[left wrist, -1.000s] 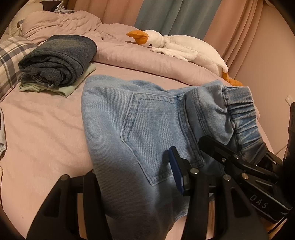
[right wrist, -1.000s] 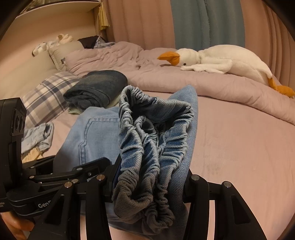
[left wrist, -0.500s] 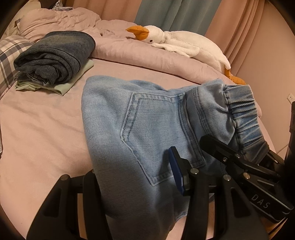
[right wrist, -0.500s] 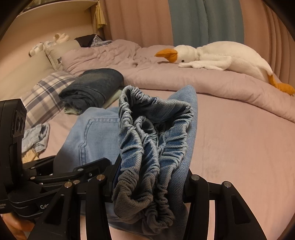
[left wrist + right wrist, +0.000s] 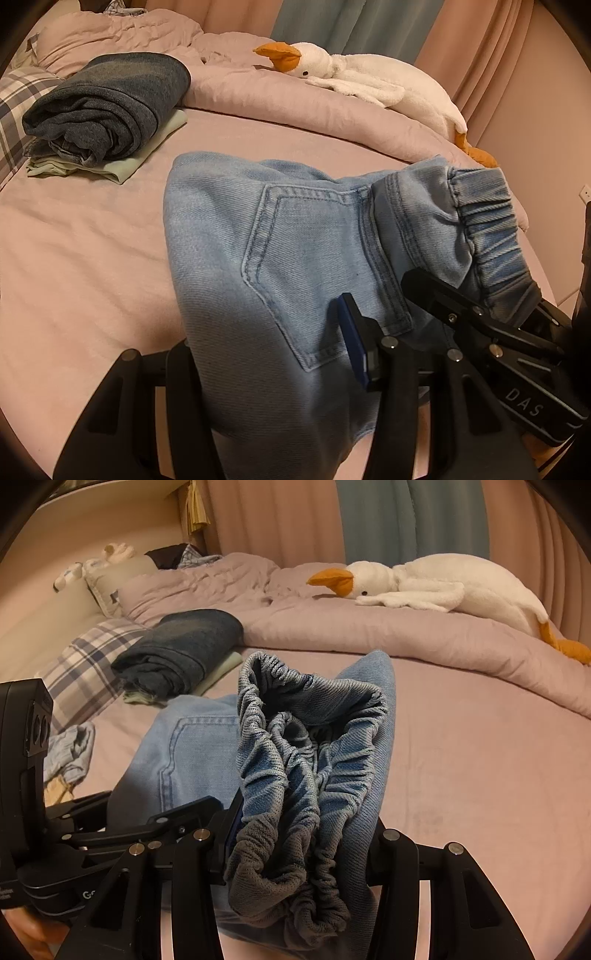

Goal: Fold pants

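Observation:
Folded light blue jeans (image 5: 280, 266) are held up above the pink bed, back pocket facing the left wrist camera. My left gripper (image 5: 273, 369) is shut on the jeans near the pocket; its blue pad shows at the right finger. My right gripper (image 5: 299, 853) is shut on the bunched elastic waistband (image 5: 303, 775), and it shows in the left wrist view at the lower right (image 5: 476, 314). The left gripper shows in the right wrist view at the lower left (image 5: 122, 823).
A stack of folded dark jeans (image 5: 110, 107) on a pale green garment (image 5: 122, 170) lies at the back left by a plaid pillow (image 5: 88, 664). A white goose plush (image 5: 369, 81) lies on the rumpled duvet (image 5: 369, 627). Loose clothes (image 5: 70, 753) lie at the left.
Both grippers have carried the jeans a little toward the folded stack and the head of the bed. The grip on the jeans is unchanged.

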Available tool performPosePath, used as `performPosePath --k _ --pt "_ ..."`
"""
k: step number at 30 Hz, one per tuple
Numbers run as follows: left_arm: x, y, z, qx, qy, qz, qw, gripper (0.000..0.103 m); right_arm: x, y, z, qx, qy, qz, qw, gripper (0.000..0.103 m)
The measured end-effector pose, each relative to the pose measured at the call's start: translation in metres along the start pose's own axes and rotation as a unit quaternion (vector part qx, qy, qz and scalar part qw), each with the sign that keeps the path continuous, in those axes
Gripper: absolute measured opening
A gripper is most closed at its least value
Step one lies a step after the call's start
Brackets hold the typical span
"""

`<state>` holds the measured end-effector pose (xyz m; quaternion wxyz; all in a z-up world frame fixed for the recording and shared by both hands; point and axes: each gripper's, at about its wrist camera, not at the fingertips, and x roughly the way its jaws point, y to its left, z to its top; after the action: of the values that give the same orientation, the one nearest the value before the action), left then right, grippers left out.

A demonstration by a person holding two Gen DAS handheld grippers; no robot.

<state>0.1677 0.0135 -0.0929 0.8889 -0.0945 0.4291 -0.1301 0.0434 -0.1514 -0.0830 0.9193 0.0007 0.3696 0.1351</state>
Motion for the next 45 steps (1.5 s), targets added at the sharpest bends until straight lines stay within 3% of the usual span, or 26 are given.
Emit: performPosePath --k 29,45 --pt "0.025 0.008 0.001 0.003 0.034 0.021 0.9992 0.050 0.022 -0.005 -0.002 0.013 0.040 -0.002 0.999 0.051" --pt "0.033 0.007 -0.001 0.031 0.043 0.048 0.9974 0.064 0.036 -0.027 -0.006 0.064 0.068 0.014 0.996 0.051"
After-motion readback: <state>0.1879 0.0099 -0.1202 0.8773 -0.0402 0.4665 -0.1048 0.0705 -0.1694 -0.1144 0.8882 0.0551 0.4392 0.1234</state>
